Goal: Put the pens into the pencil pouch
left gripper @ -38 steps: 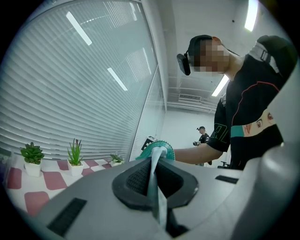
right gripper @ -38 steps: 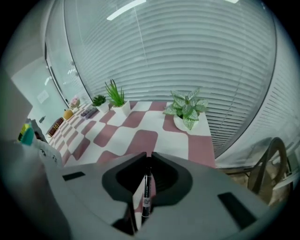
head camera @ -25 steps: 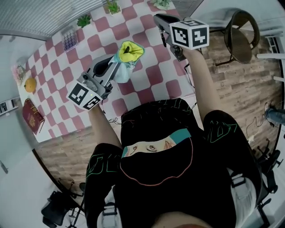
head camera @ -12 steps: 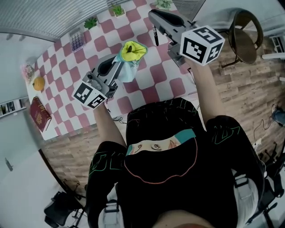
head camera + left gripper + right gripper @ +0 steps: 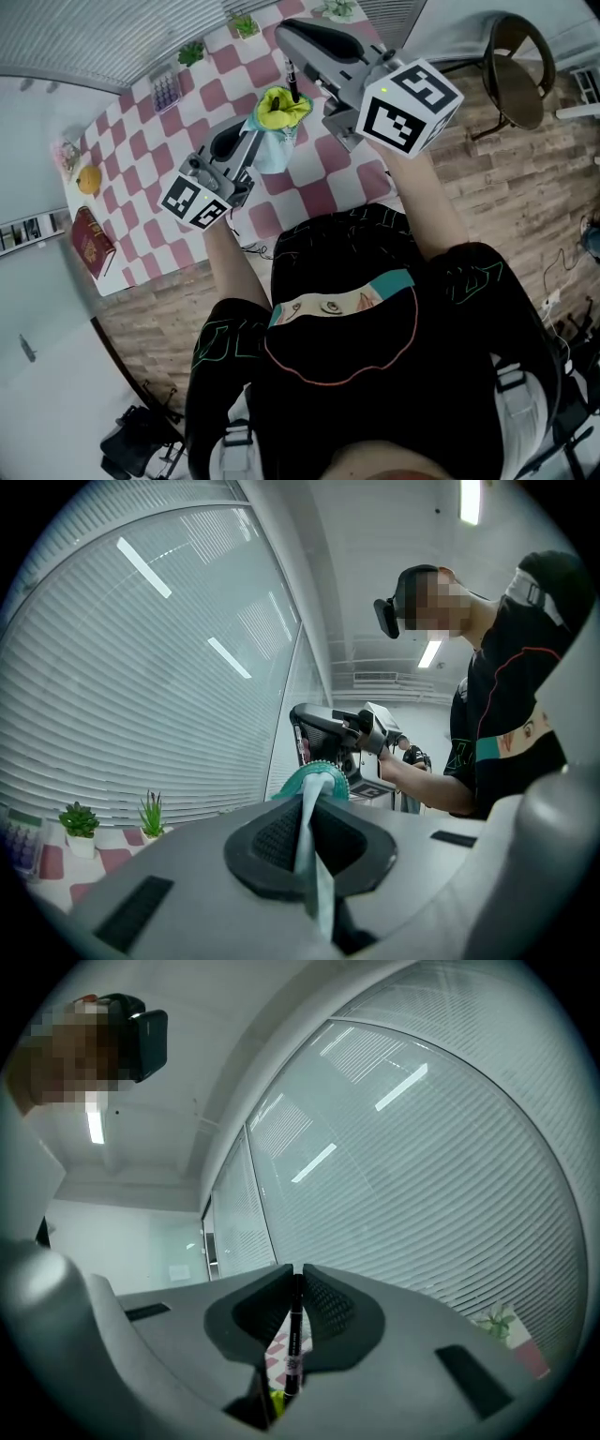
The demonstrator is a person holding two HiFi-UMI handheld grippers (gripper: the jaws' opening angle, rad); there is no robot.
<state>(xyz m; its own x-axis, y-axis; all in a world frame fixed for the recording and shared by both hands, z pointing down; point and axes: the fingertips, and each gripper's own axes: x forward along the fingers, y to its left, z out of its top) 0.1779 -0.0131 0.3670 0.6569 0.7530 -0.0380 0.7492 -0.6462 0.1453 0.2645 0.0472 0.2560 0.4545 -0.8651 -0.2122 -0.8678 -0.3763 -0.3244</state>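
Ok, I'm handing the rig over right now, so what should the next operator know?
Left gripper: shut on the edge of the pencil pouch, holding it above the checkered table with its mouth open upward.
Right gripper: shut on a black pen, which hangs upright just over the pouch mouth.
Done: pen picked up and brought to the pouch. I can't tell whether the pouch already holds any pens.
Left: lower the pen into the mouth, release it, then check for further pens.

Hidden: pen point(image 5: 292, 1335) lower end, behind right tongs point(image 5: 297, 1269) body; most of pouch point(image 5: 312, 772), behind left tongs point(image 5: 313, 803).
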